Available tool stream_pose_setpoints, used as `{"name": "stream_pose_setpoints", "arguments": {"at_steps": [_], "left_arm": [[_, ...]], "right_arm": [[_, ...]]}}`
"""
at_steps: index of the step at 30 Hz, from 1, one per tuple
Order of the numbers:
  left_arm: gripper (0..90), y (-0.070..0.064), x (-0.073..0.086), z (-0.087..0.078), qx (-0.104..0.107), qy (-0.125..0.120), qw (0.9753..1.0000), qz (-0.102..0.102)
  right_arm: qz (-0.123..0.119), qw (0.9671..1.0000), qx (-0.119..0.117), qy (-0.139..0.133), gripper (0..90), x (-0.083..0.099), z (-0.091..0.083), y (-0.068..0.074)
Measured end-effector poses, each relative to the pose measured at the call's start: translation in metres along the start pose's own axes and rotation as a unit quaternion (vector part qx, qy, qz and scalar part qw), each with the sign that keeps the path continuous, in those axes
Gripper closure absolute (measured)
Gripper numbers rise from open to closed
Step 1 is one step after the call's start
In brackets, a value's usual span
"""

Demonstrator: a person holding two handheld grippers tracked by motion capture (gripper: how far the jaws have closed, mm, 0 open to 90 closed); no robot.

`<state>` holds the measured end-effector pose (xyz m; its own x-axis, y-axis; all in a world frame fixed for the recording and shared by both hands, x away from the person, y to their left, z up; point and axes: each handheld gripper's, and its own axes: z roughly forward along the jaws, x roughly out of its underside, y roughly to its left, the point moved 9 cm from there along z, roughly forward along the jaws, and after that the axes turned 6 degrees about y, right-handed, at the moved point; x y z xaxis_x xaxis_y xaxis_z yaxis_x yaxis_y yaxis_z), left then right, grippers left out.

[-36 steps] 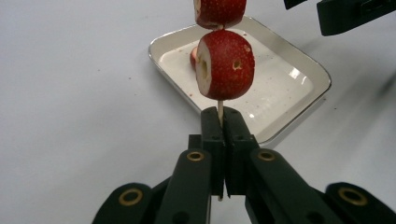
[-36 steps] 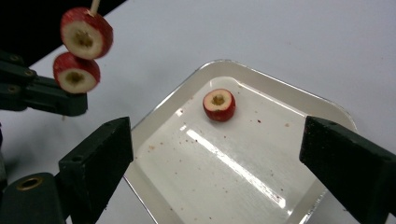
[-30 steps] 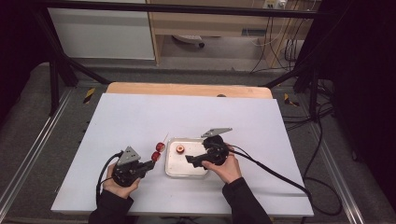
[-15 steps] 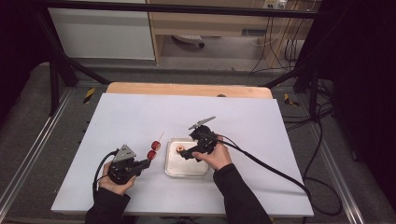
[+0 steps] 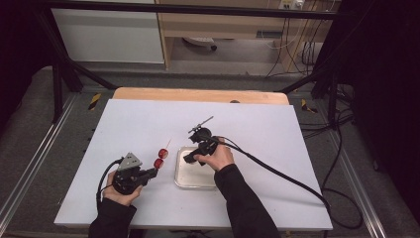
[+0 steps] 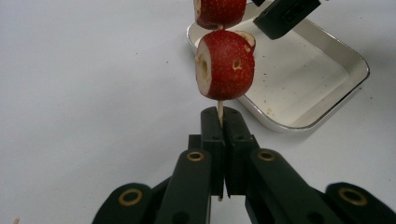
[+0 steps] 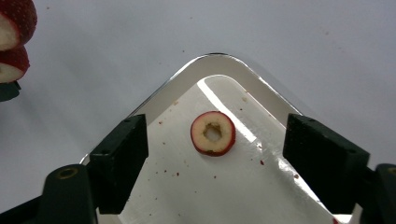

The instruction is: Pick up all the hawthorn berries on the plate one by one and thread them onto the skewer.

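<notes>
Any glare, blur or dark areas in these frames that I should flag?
High view: the white table is evenly lit, the surroundings fall into deep shadow, and the picture is soft. Left gripper view: the lower fruit piece on the skewer is sharp, while the upper one is cut by the top edge. Right gripper view: a glare streak crosses the metal tray beside the cored fruit slice.

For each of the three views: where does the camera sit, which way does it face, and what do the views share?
High view: above the table's near side, facing forward and down; forearms and both hands enter from below.
Left gripper view: rides the left gripper, facing the skewer with fruit pieces.
Right gripper view: rides the right gripper, facing down at a fruit ring.
Shared: the white tray.
</notes>
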<state>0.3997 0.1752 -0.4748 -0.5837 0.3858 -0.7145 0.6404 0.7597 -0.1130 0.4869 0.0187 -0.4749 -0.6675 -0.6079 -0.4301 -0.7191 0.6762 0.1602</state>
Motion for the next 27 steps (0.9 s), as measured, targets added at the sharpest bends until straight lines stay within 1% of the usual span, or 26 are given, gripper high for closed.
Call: {"name": "stream_pose_setpoints", "arguments": {"at_steps": [2,4,5,6,9,12,14,16,22,23,27], "left_arm": [[88.3,0.0,0.0,0.0,0.001,0.0,1.0,0.0],[88.3,0.0,0.0,0.0,0.0,0.0,1.0,0.001],[88.3,0.0,0.0,0.0,0.001,0.0,1.0,0.001],[88.3,0.0,0.0,0.0,0.001,0.0,1.0,0.001],[88.3,0.0,0.0,0.0,0.0,0.0,1.0,0.001],[88.3,-0.001,0.0,0.0,0.0,0.0,1.0,0.002],[88.3,-0.001,0.0,0.0,0.0,0.0,1.0,0.002],[88.3,-0.001,0.0,0.0,0.0,0.0,1.0,0.002],[88.3,-0.001,0.0,0.0,0.0,0.0,1.0,0.003],[88.3,-0.001,0.0,0.0,0.001,0.0,1.0,0.003],[88.3,-0.002,0.0,0.0,0.001,0.0,1.0,0.004]], "right_arm": [[0.001,0.9999,-0.001,0.013,26.7,-0.001,0.003,0.001],[0.001,0.9996,0.003,0.027,28.7,-0.002,0.007,0.001],[-0.003,0.9994,0.003,0.034,30.4,-0.003,0.009,0.001],[-0.002,0.9993,0.001,0.037,31.9,-0.003,0.01,0.001],[0.002,0.9989,0.003,0.046,35.6,-0.004,0.014,0.0],[0.004,0.9986,0.006,0.052,39.0,-0.003,0.017,-0.002],[0.004,0.9986,0.005,0.053,41.2,-0.003,0.018,-0.003],[0.008,0.9982,0.006,0.06,43.9,-0.002,0.019,-0.004],[0.017,0.9978,-0.005,0.063,50.0,-0.002,0.023,-0.003],[0.023,0.9977,-0.007,0.063,50.9,-0.002,0.024,-0.002],[0.021,0.9977,-0.006,0.064,53.2,-0.001,0.026,-0.003]]}}
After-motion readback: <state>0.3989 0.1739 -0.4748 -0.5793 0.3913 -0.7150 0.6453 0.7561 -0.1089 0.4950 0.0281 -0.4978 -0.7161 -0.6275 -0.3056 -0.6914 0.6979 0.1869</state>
